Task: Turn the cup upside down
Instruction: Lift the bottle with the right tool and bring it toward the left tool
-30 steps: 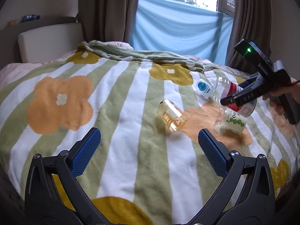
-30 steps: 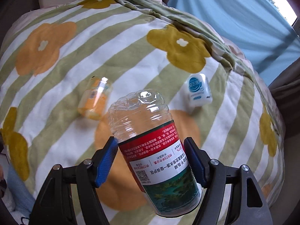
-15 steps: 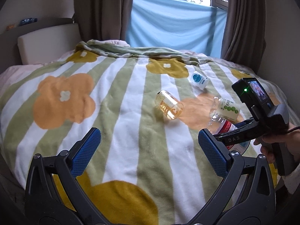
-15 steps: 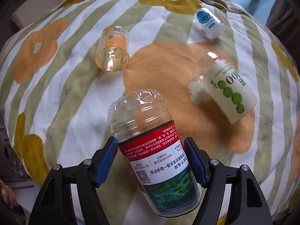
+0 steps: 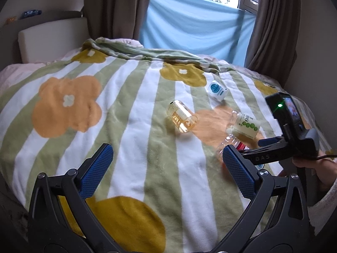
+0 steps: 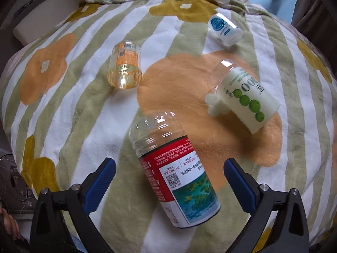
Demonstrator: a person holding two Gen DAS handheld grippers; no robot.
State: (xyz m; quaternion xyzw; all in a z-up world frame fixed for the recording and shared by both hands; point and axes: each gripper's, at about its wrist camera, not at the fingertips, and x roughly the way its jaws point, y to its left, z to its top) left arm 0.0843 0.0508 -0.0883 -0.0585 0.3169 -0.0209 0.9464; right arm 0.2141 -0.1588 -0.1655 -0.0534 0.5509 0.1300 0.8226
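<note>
Since the earlier frame, the right gripper (image 6: 169, 181) has opened; the cup (image 6: 174, 172) lies between its spread jaws, axis 11-to-5 o'clock. The left gripper (image 5: 167, 170) is open, empty.

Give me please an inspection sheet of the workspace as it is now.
Surface: striped flower blanket on a bed.
Job's things: red-label cup lies tilted between the open fingers of the right gripper; contact cannot be told.
Clutter: orange cup, green-dot cup and white-blue cup lie on their sides.
Grippers: left gripper open, holds nothing; right gripper open.
Cables: dark cable at the right hand.
Surroundings: blue sheet over the window, brown curtains, headboard cushion.
</note>
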